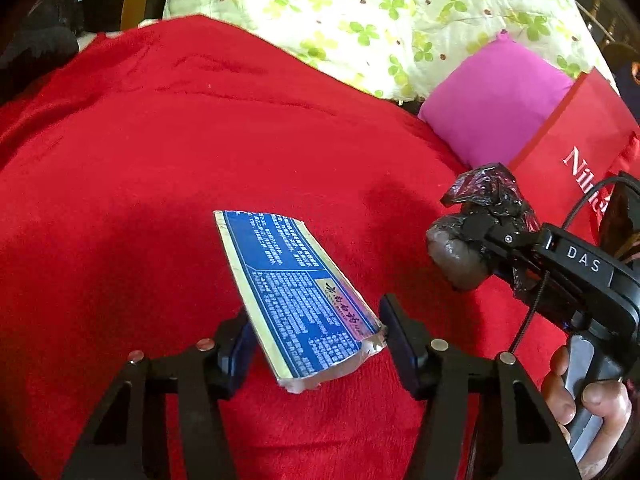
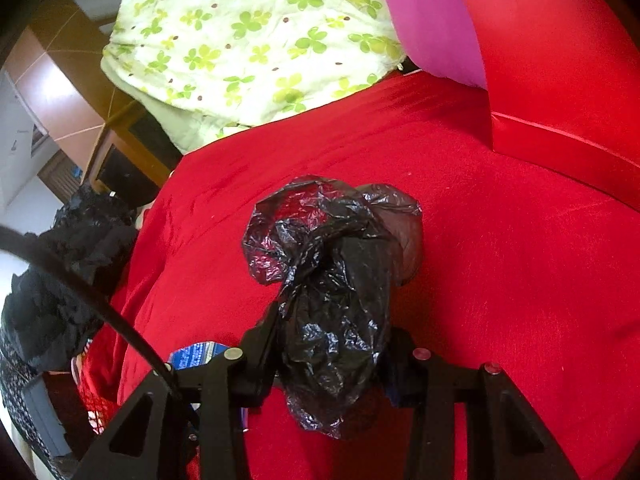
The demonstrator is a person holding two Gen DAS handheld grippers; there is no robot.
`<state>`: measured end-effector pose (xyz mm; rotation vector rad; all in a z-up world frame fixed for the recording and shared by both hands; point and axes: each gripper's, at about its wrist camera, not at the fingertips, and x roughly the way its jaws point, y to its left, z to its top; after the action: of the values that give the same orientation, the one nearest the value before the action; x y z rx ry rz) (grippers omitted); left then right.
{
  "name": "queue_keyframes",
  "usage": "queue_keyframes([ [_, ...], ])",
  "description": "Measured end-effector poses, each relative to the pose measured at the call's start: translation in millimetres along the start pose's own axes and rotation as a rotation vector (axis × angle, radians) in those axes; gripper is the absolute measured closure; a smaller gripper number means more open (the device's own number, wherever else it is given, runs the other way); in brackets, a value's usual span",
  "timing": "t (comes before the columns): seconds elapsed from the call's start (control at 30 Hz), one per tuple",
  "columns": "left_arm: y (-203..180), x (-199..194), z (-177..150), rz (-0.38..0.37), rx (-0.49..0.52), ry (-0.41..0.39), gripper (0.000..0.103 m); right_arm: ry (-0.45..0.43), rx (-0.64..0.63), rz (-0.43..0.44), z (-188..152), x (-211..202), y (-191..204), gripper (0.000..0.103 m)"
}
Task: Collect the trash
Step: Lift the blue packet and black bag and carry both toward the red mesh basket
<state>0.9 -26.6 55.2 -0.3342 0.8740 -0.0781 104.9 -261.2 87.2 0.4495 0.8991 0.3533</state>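
A flat blue box with white print and pale edges lies on the red blanket, its near end crumpled. My left gripper has a pad against each long side of that near end and grips it. To the right, my right gripper is shut on a crumpled black plastic bag wrapped round a greyish lump, held above the blanket. In the right wrist view the black plastic bag bulges up between the jaws of the right gripper. A corner of the blue box shows at lower left.
A green clover-print quilt lies beyond the blanket. A magenta pillow and a red carrier bag with white lettering stand at the right. A hand holds the right gripper's handle. Dark clothing sits at the blanket's left edge.
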Motion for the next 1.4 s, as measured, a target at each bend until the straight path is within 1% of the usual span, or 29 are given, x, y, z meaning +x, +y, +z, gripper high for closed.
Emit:
queue_keyframes([
  [0.17, -2, -12, -4, 0.016, 0.023, -0.012, 0.043, -0.013, -0.037, 0.005, -7, -11, 17, 0.059],
  [0.23, -5, -11, -1, 0.021, 0.03, -0.014, 0.043, -0.021, -0.05, 0.011, -10, -16, 23, 0.059],
  [0.33, -8, -15, -1, 0.035, 0.049, -0.025, 0.043, -0.048, -0.076, 0.01, -15, -28, 30, 0.059],
  [0.43, -3, -29, -7, 0.048, 0.063, -0.035, 0.043, -0.066, -0.101, 0.0, -18, -35, 34, 0.059],
  [0.57, -1, -38, -11, 0.069, 0.071, -0.049, 0.043, -0.079, -0.116, 0.012, -25, -43, 41, 0.059],
  [0.67, 1, -49, -19, 0.1, 0.092, -0.073, 0.043, -0.092, -0.127, 0.023, -32, -48, 47, 0.059],
  [0.77, 8, -64, -36, 0.114, 0.088, -0.081, 0.043, -0.109, -0.136, 0.049, -37, -53, 53, 0.059],
  [0.93, 9, -94, -64, 0.115, 0.095, -0.101, 0.043, -0.139, -0.171, 0.081, -53, -65, 61, 0.059],
  [1.03, 7, -119, -74, 0.129, 0.109, -0.133, 0.043, -0.158, -0.193, 0.092, -64, -73, 63, 0.059],
  [1.2, 3, -168, -76, 0.152, 0.134, -0.218, 0.043, -0.248, -0.259, 0.133, -91, -105, 70, 0.059],
  [1.3, 0, -195, -78, 0.181, 0.16, -0.267, 0.043, -0.315, -0.287, 0.152, -108, -127, 73, 0.059],
  [1.4, -2, -220, -81, 0.203, 0.183, -0.309, 0.043, -0.347, -0.292, 0.166, -125, -142, 69, 0.059],
])
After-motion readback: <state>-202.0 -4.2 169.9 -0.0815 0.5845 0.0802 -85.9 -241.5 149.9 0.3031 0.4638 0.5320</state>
